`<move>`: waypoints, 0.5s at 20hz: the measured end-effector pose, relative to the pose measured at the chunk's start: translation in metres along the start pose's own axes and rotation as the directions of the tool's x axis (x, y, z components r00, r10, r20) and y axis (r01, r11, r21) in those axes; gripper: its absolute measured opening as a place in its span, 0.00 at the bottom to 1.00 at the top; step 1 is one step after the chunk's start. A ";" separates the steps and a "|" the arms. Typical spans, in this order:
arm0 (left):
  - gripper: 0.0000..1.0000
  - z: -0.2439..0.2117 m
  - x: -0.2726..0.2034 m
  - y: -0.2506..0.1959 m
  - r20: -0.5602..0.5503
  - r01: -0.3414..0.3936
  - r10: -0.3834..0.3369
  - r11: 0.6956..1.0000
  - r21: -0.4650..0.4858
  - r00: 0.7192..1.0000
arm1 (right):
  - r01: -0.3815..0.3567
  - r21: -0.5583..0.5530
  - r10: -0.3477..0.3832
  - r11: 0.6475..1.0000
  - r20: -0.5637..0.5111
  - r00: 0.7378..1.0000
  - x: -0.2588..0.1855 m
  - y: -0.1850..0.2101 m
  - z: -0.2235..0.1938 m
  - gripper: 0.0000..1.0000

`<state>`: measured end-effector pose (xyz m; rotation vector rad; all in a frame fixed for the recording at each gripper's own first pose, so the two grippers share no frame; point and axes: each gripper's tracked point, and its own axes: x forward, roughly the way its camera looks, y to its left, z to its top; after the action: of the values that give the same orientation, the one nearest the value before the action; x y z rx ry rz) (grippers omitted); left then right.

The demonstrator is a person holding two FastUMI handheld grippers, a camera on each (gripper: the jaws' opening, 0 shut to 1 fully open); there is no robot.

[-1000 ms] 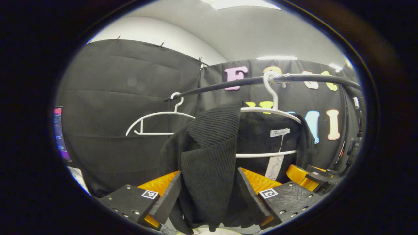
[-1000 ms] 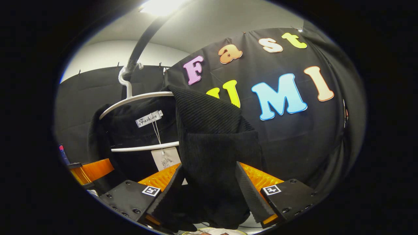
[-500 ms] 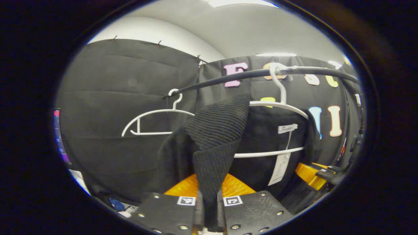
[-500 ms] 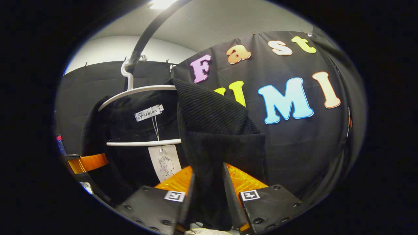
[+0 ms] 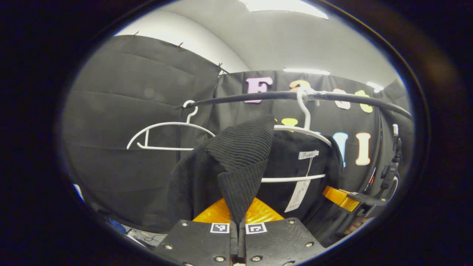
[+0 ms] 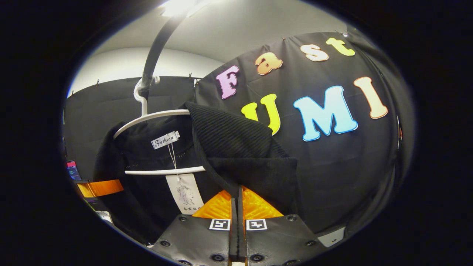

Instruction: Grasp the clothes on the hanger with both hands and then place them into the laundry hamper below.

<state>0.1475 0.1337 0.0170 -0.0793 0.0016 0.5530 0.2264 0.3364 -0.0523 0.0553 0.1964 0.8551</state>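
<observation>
You have both ends of the black sweater (image 5: 236, 155) pinched. Your left gripper (image 5: 237, 236) is closed all the way down on a fold of the ribbed knit at one shoulder, and your right gripper (image 6: 236, 221) is clamped just as tight on the fold at the other shoulder. The sweater hangs on the white hanger (image 5: 303, 129), which hooks over the dark rail (image 5: 258, 96); an empty hanger (image 5: 166, 135) sits beside it on that rail. The hamper is below, out of the cameras' sight.

The step in hand looks like freeing the sweater from the hanger. Lift both shoulders up and outward together so the knit clears the hanger's ends, rather than dragging straight down, which would likely tilt the hanger or pull it along the rail. Keep your two hands level and moving at the same pace. Mind the paper tag (image 6: 184, 194) and its string near the lower bar (image 6: 164, 171); they could snag. Don't loosen either pinch until the sweater is over the hamper.
</observation>
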 end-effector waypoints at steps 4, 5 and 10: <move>0.03 0.018 -0.011 0.008 0.033 -0.009 0.009 1.000 -0.012 0.999 | 0.040 -0.004 -0.039 0.999 0.045 0.998 -0.006 -0.014 0.017 0.05; 0.03 0.021 -0.012 0.011 0.038 -0.013 0.013 1.000 -0.009 0.999 | 0.052 -0.007 -0.052 0.999 0.060 0.997 -0.007 -0.019 0.022 0.02; 0.02 0.043 -0.022 0.030 0.074 -0.042 0.041 0.999 0.015 0.996 | 0.110 0.018 -0.111 0.994 0.129 0.985 -0.012 -0.039 0.044 0.02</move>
<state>0.1120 0.1506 0.0579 -0.0431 -0.0639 0.5973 0.2565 0.3025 -0.0118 0.1086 0.0815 0.7371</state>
